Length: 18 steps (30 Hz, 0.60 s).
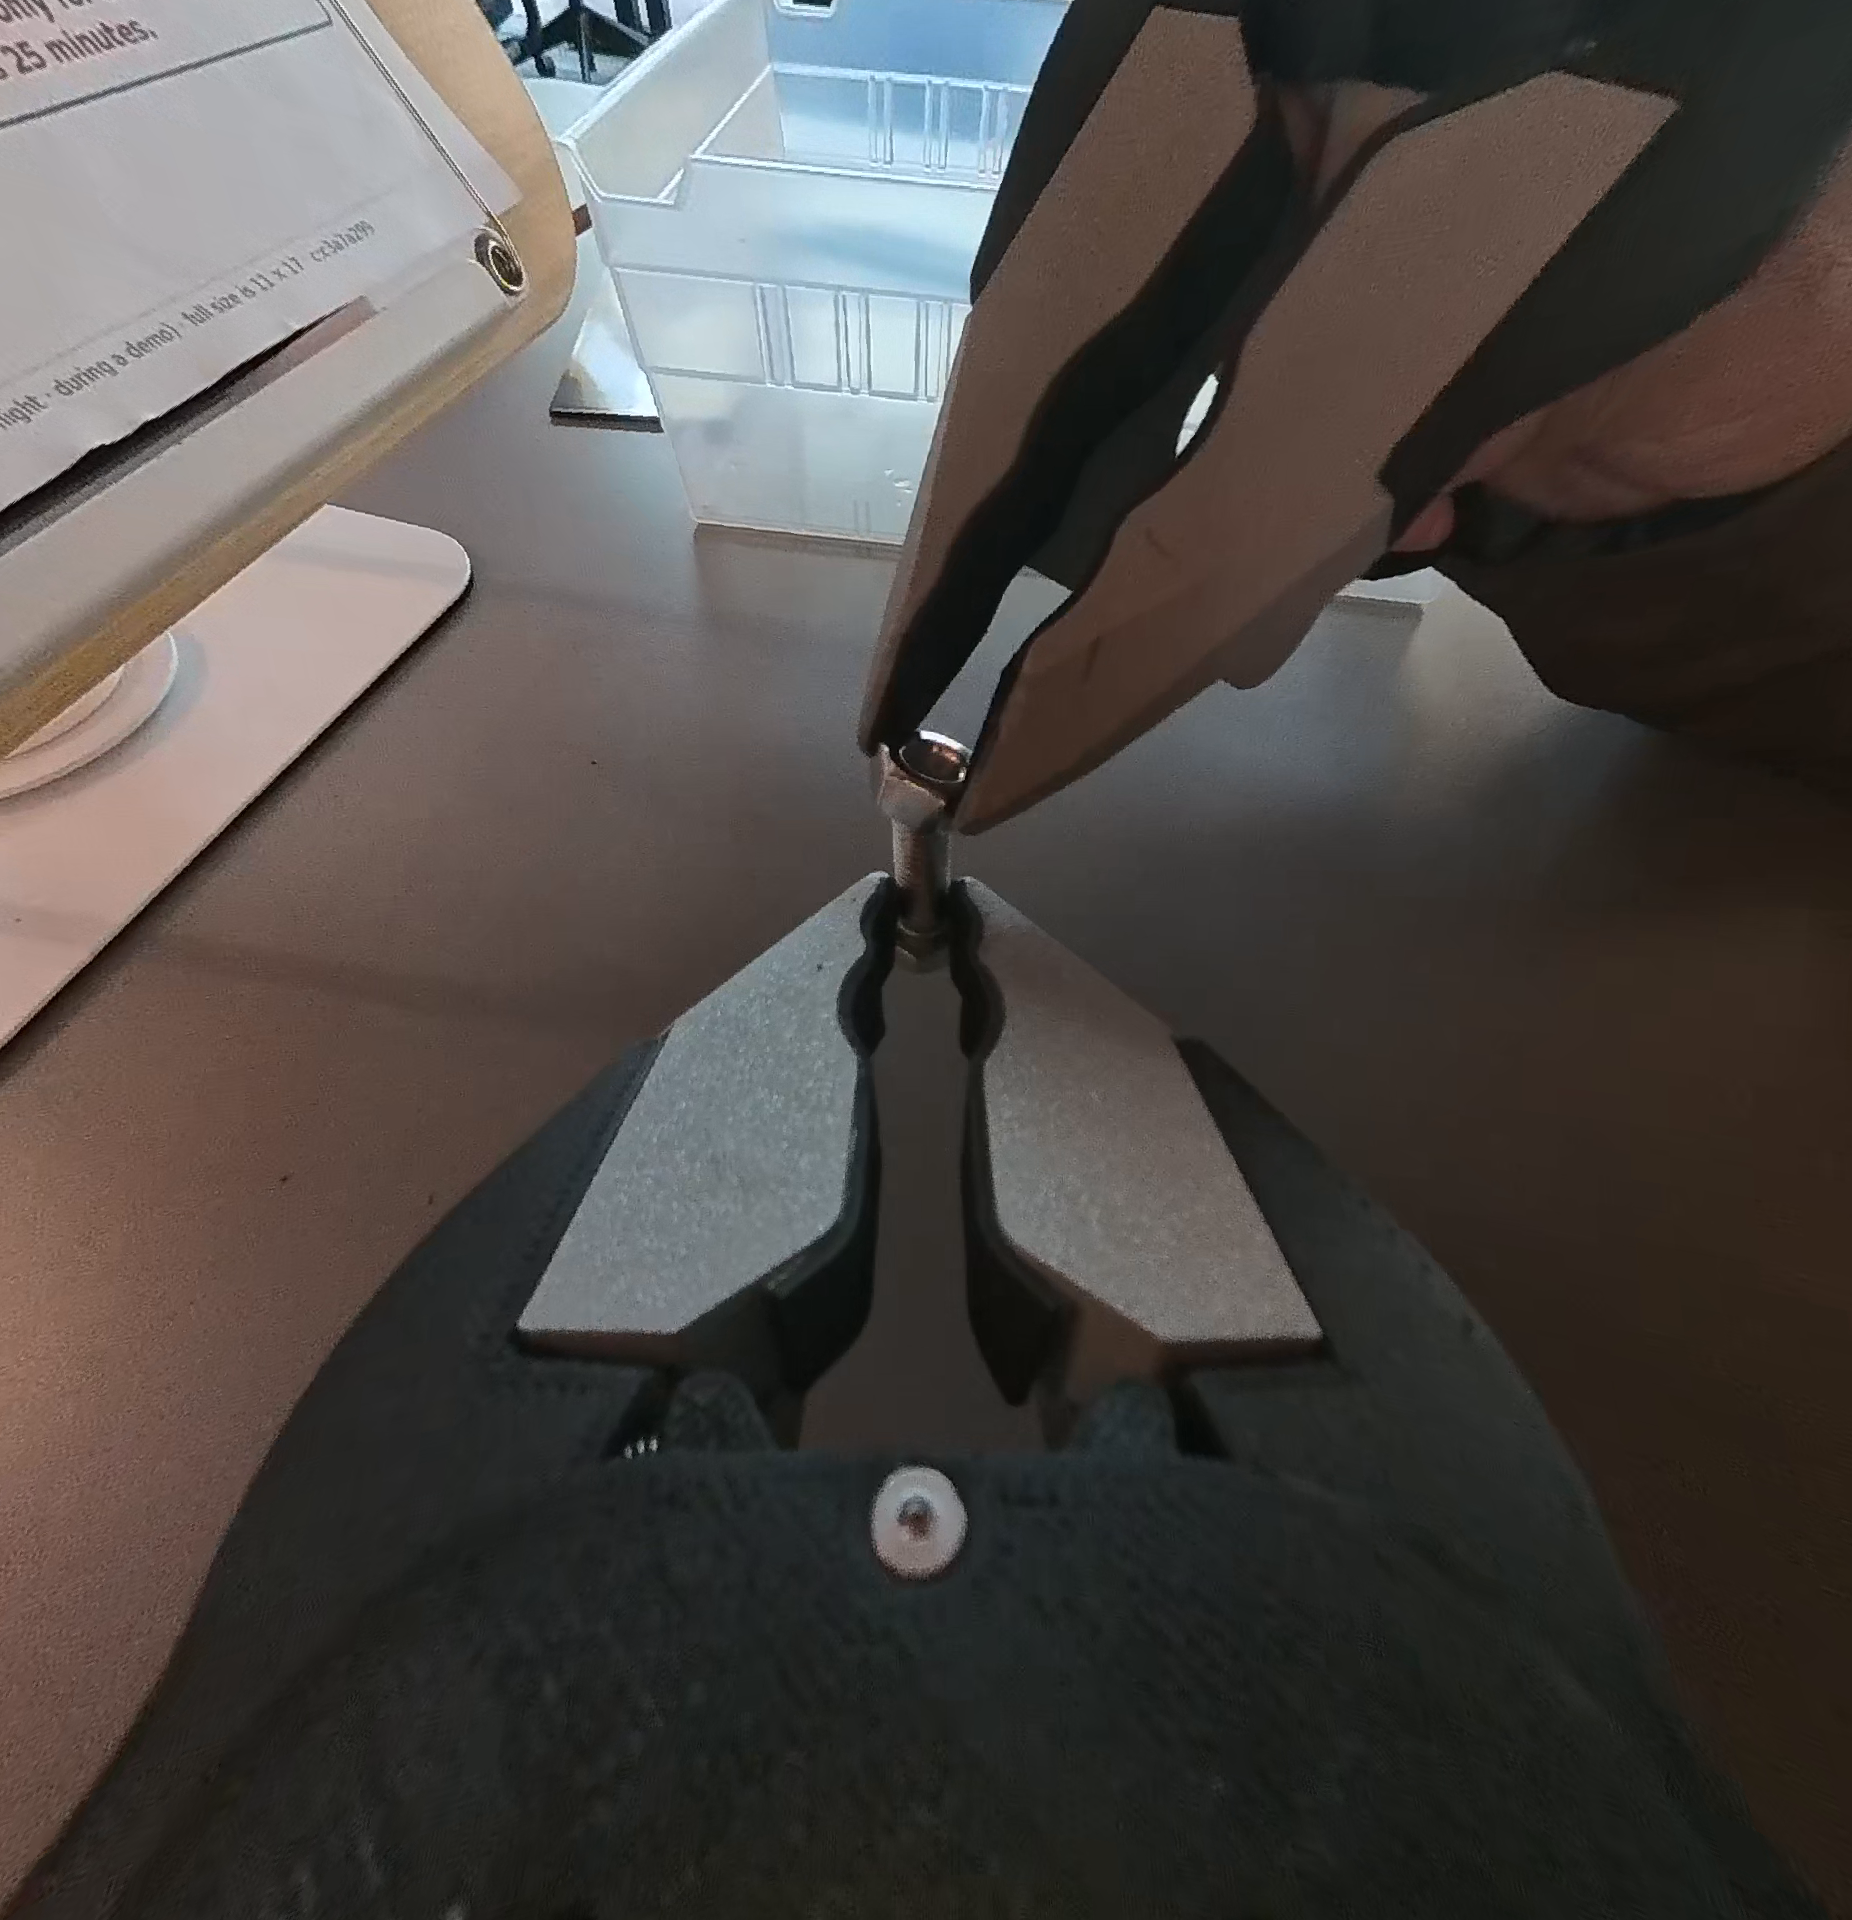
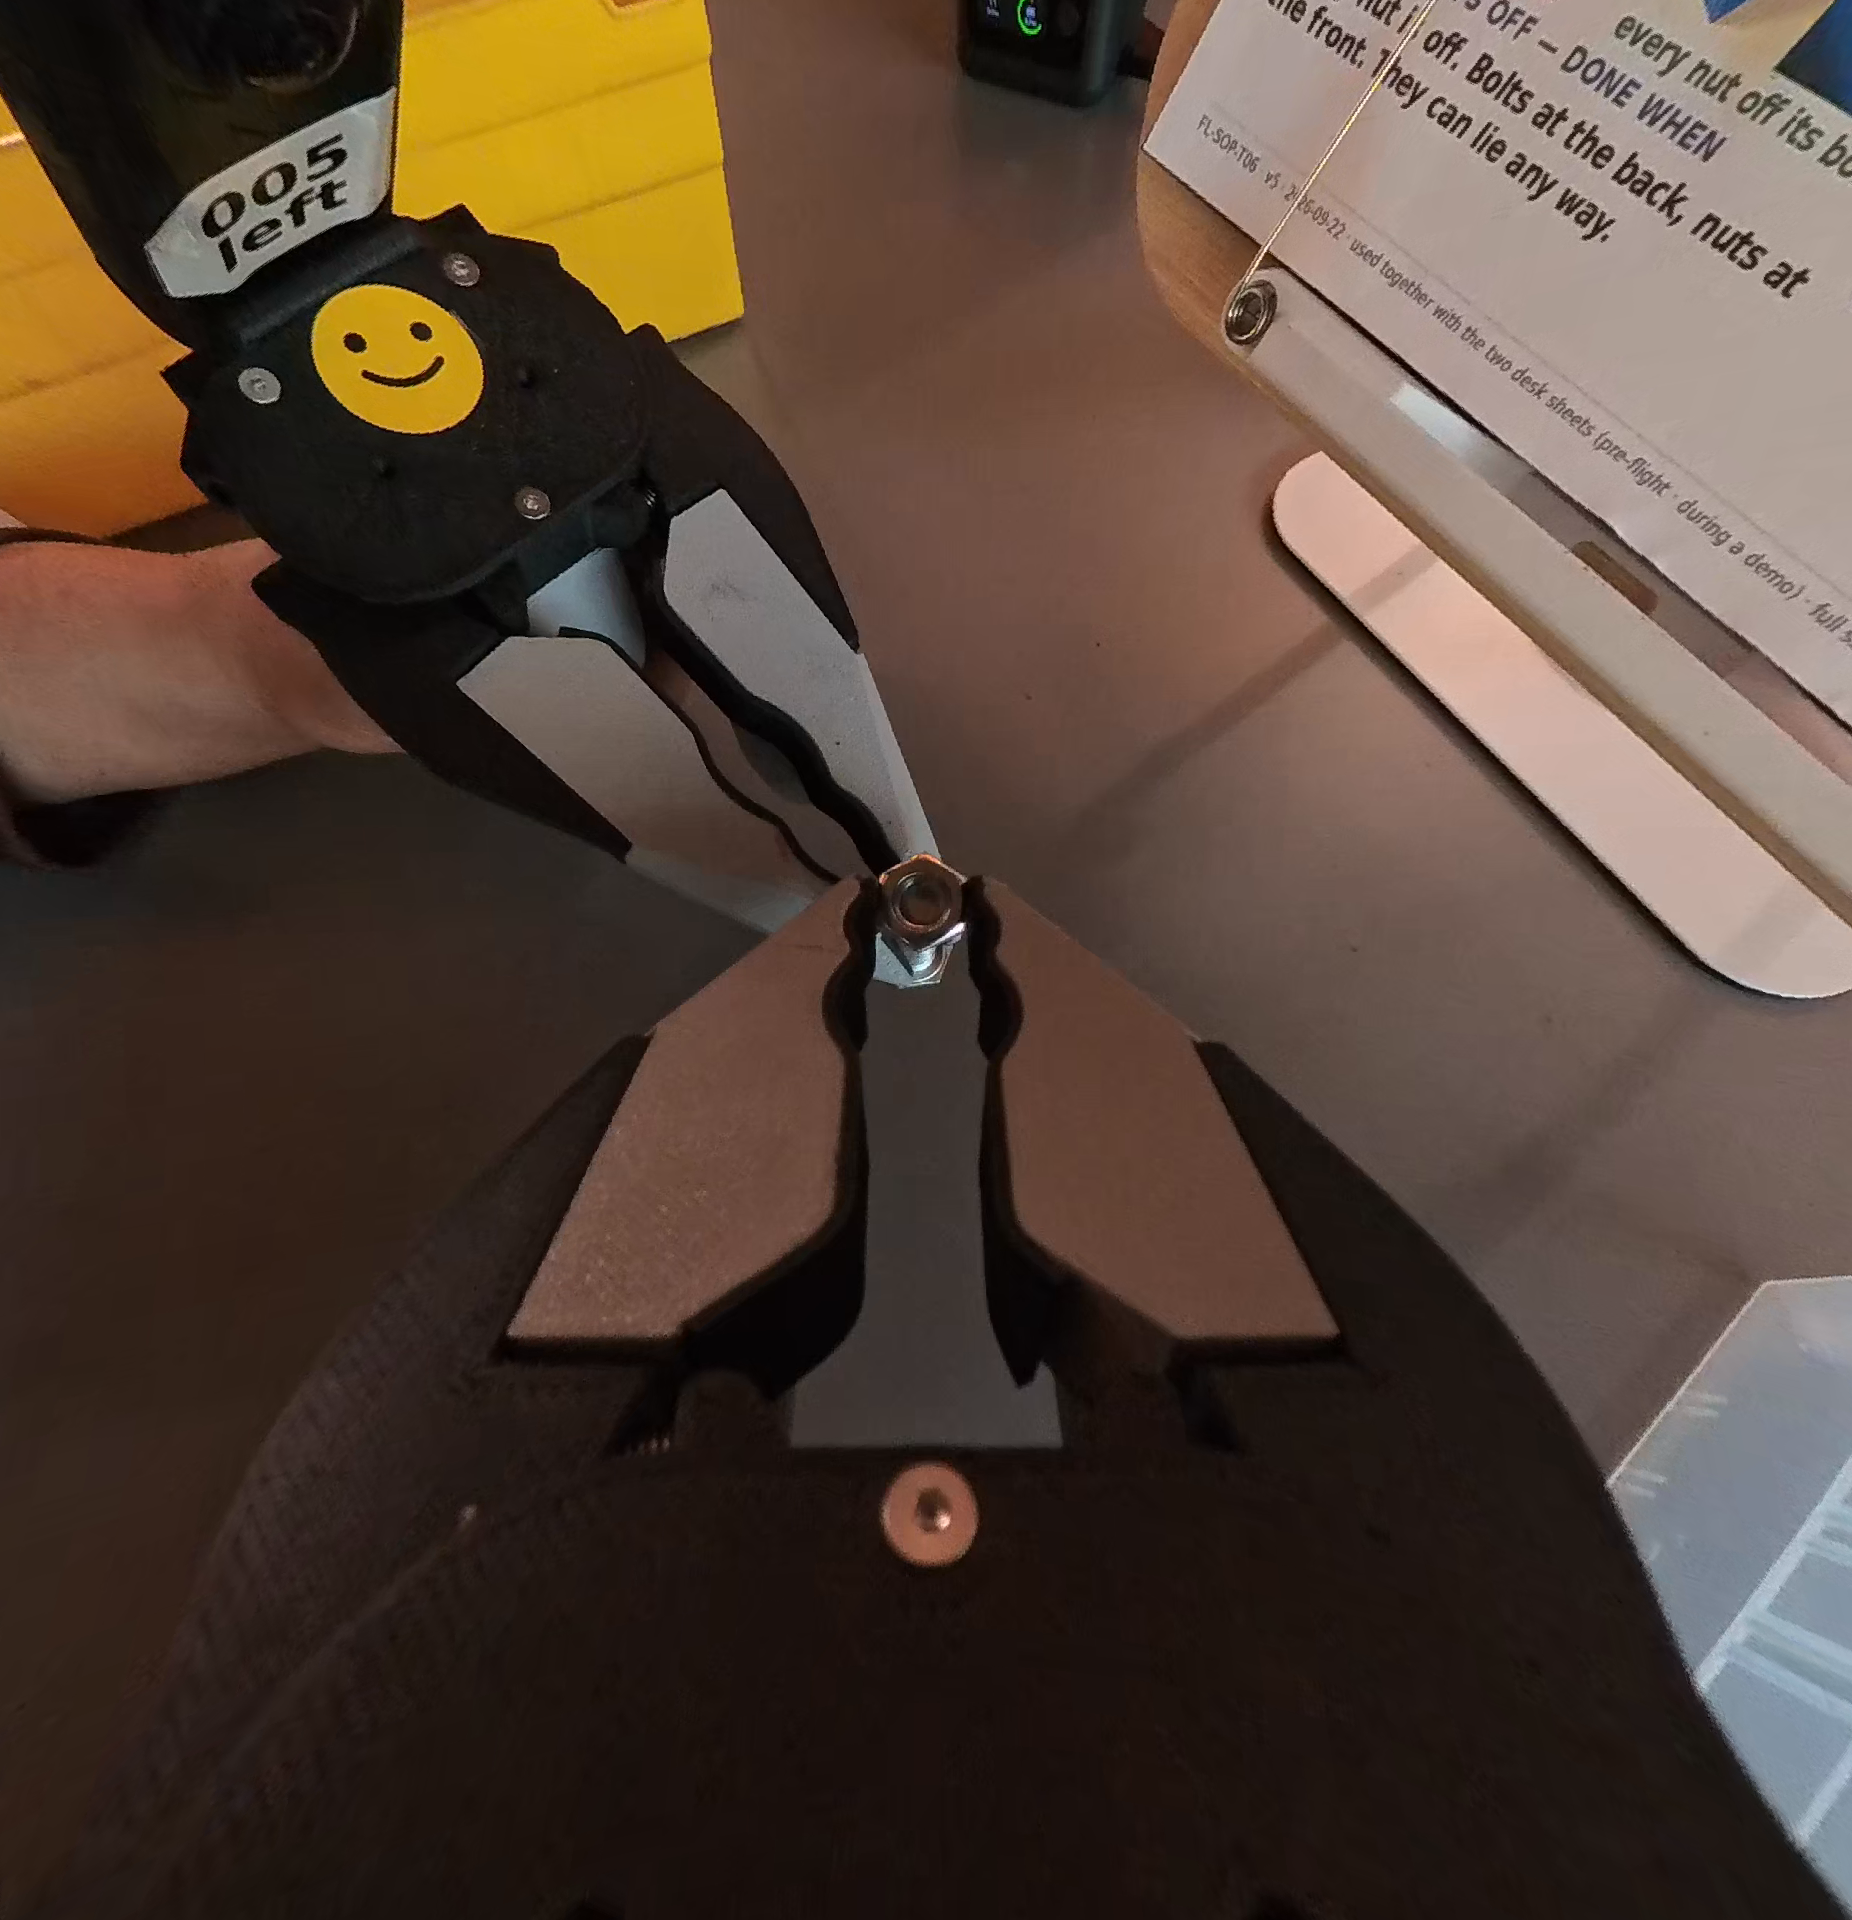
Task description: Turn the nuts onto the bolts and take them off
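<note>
A steel bolt (image 1: 914, 873) stands upright above the dark table (image 1: 486, 1039). My left gripper (image 1: 917, 909) is shut on its lower hex head end. My right gripper (image 1: 922, 795) comes down from the upper right and is shut on the hex nut (image 1: 927, 774) at the top of the thread. In the right wrist view I look along the bolt: the nut (image 2: 917, 899) sits between my right gripper's tips (image 2: 917, 914), the bolt head (image 2: 911, 966) shows just below it, and the left gripper (image 2: 880, 868) reaches in from the upper left.
A clear plastic bin (image 1: 797, 260) stands behind the bolt and also shows in the right wrist view (image 2: 1784, 1507). A paper sign on a stand (image 1: 174, 260) with a white base (image 2: 1524, 727) is close by. A yellow box (image 2: 589, 156) is behind the left gripper. A hand (image 1: 1680, 364) holds each gripper. Both grippers' tips are close together, under 4 cm apart.
</note>
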Each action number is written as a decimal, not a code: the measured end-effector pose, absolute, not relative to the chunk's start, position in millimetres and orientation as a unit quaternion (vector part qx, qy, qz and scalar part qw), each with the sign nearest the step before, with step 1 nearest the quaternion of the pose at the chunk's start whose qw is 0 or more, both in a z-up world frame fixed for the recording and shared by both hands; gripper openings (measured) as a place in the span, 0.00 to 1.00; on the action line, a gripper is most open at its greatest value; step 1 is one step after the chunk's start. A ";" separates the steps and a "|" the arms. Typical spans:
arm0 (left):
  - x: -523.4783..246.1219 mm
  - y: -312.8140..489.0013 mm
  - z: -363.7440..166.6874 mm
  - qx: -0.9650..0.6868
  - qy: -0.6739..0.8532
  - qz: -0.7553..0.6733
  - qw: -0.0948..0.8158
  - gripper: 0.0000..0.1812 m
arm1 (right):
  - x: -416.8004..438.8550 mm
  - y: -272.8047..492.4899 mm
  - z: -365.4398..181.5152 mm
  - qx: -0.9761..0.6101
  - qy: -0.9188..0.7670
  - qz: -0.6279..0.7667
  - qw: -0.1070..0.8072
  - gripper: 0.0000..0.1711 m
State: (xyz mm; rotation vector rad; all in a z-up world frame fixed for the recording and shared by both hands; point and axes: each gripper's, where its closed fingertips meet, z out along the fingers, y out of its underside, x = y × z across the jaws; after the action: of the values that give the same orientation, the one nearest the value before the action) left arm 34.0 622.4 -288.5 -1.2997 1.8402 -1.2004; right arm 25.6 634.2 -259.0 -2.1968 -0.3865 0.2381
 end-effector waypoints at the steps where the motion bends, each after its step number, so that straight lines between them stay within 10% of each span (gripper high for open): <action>1: 33.9 622.3 -288.2 -0.487 0.690 -0.450 0.291 0.04 | 25.9 634.3 -258.7 -0.882 -0.155 0.095 0.435 0.08; 18: 34.7 628.0 -288.8 -0.504 0.678 -0.452 0.286 0.05 | 29.8 635.7 -263.1 -0.881 -0.145 0.111 0.436 0.03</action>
State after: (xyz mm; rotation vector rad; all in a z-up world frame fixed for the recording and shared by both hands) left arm 34.7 628.0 -288.8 -1.3484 1.8122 -1.2087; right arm 29.8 635.7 -263.1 -2.1924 -0.3608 0.2769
